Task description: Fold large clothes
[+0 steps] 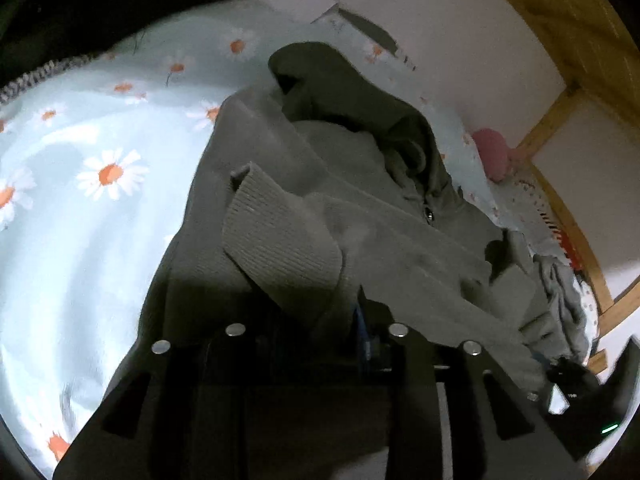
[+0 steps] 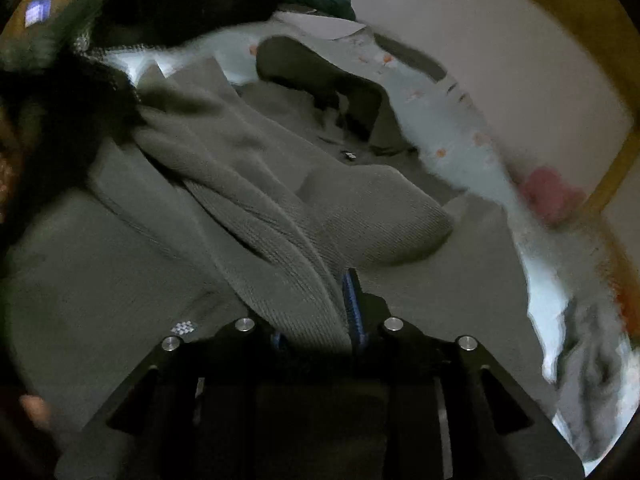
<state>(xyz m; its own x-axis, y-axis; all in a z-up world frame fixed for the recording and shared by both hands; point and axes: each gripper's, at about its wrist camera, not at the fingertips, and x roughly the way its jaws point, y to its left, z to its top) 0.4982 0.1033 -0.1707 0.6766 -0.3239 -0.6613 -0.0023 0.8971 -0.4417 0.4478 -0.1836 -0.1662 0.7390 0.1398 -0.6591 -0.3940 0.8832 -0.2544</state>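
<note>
A grey zip hoodie [image 1: 404, 240] lies spread on the bed, its hood [image 1: 340, 76] at the far end and the zipper pull [image 1: 430, 214] near the middle. My left gripper [image 1: 316, 320] is shut on a ribbed cuff [image 1: 280, 240], which rises out of its jaws beside one blue pad [image 1: 361, 330]. In the right wrist view the same hoodie [image 2: 100, 260] fills the frame. A ribbed band [image 2: 280, 248] runs from the upper left down into my right gripper [image 2: 316, 320], which is shut on it between blue pads [image 2: 352, 304]. A second ribbed cuff [image 2: 384, 216] lies flat beyond.
A pale daisy-print sheet [image 1: 80, 200] covers the bed. A wooden bed frame [image 1: 560, 20] and white wall bound the right side. A pink object [image 1: 494, 152] and crumpled grey cloth [image 1: 560, 292] lie at the right edge. Dark clothes [image 2: 180, 4] are piled at the far left.
</note>
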